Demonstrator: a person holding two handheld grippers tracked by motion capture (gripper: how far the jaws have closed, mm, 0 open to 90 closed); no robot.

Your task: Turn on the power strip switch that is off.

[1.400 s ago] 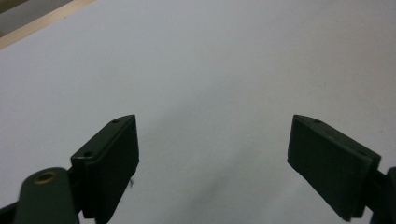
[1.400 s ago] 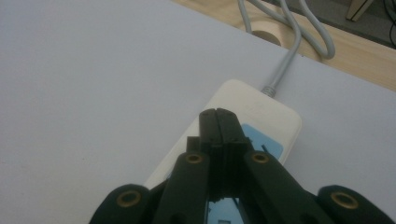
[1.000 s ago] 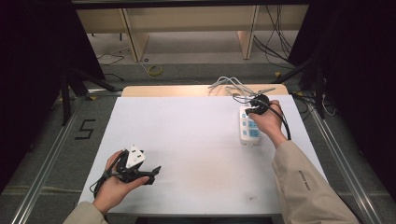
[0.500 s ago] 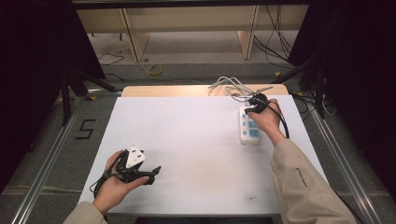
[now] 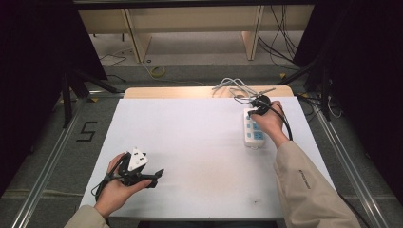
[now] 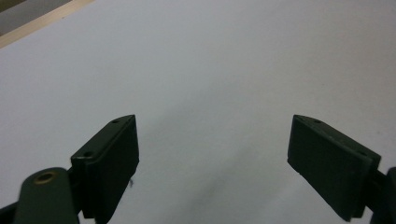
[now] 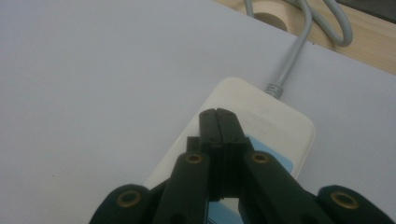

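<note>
- Your right gripper [image 7: 218,122], jaws clenched together on nothing, presses on the power strip [image 5: 253,128] at the table's far right.
- Push off-centre and the strip may skid or tip.
- Your left gripper [image 6: 212,154] rests released, near left.

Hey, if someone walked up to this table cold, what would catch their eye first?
Probably the white rectangular plastic power strip with blue outlets near the far right edge of the white table, its grey cable looping off the back edge. The right gripper, fingers pressed together, sits over the strip's cable end. At the near left, the left gripper hovers wide open above bare tabletop.
</note>
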